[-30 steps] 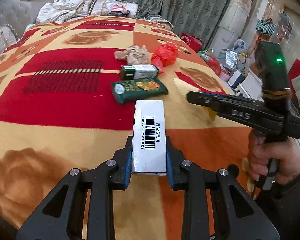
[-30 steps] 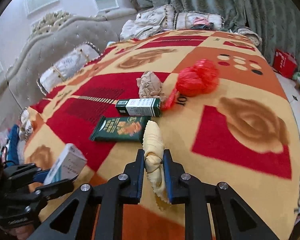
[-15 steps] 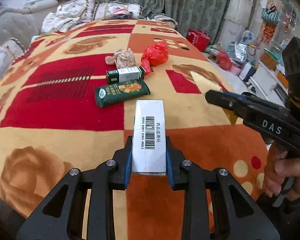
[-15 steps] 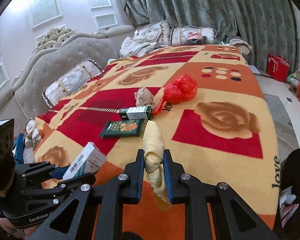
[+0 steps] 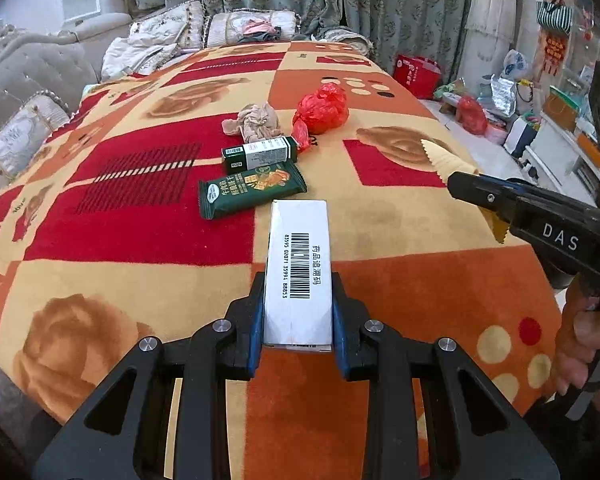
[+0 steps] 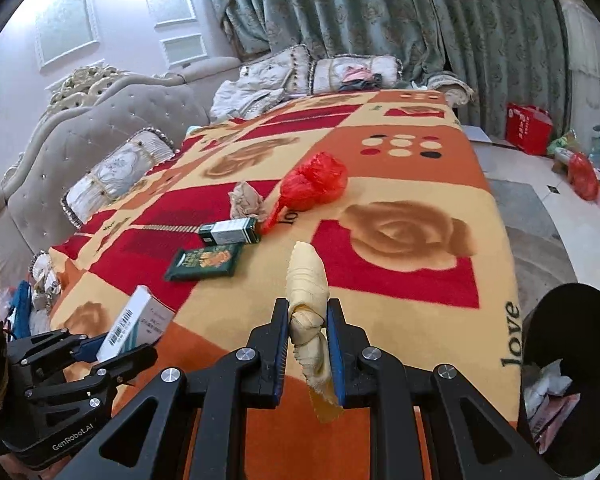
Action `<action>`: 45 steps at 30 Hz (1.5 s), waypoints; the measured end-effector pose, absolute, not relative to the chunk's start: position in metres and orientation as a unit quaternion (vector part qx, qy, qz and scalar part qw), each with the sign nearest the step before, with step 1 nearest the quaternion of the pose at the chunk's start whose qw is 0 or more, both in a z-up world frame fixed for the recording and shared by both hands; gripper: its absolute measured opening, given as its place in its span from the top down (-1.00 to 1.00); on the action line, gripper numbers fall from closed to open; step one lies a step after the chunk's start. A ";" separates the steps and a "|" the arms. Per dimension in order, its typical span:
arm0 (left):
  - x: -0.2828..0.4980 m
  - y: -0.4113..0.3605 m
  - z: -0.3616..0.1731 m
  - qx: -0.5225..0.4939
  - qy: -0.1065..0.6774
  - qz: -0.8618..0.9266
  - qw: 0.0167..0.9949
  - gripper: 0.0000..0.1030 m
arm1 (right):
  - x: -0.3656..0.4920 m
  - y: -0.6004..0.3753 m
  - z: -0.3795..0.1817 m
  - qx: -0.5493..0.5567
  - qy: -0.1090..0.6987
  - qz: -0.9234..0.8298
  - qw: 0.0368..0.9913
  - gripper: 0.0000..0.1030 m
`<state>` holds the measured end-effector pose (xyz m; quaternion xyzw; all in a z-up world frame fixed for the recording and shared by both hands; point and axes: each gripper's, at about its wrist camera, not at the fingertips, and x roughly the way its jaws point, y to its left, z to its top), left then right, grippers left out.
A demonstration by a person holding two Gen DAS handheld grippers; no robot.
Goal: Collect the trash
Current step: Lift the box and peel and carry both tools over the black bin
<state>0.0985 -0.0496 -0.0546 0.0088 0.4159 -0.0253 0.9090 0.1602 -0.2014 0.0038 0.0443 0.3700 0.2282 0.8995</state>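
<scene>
My left gripper (image 5: 298, 312) is shut on a white carton with a barcode (image 5: 299, 268), held above the near end of the patterned bed cover (image 5: 140, 240). The same carton (image 6: 134, 324) shows at lower left in the right wrist view. My right gripper (image 6: 307, 320) is shut on a twisted cream wrapper (image 6: 306, 280); its serrated tip (image 5: 440, 156) sticks out of that gripper in the left wrist view. Farther up the bed lie a green snack pack (image 5: 252, 190), a green-and-white box (image 5: 260, 152), a crumpled beige wad (image 5: 256, 122) and a red plastic bag (image 5: 324, 108).
A black bin (image 6: 568, 360) holding crumpled trash stands at the bed's lower right corner. Pillows (image 5: 172, 28) and a tufted headboard (image 6: 100, 136) bound the far and left sides. Bags and clutter (image 5: 472, 112) cover the floor to the right.
Both grippers have drawn back from the bed with their loads still held; the litter on the cover now looks smaller and farther off, and the black bin has come into the right wrist view.
</scene>
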 end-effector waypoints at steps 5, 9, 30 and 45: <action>0.098 -0.057 -0.055 0.019 0.410 -0.020 0.911 0.49 | 0.157 -0.207 0.006 0.040 0.365 0.227 0.902 0.67; 0.097 -0.062 -0.056 0.025 0.409 -0.021 0.912 0.49 | 0.157 -0.212 0.006 0.041 0.366 0.222 0.903 0.67; 0.112 -0.113 -0.061 0.060 0.405 -0.047 0.911 0.49 | 0.161 -0.288 0.003 0.093 0.366 0.141 0.915 0.67; 0.156 -0.239 -0.055 0.096 0.389 -0.283 0.872 0.49 | 0.173 -0.389 -0.013 0.159 0.384 0.009 0.909 0.67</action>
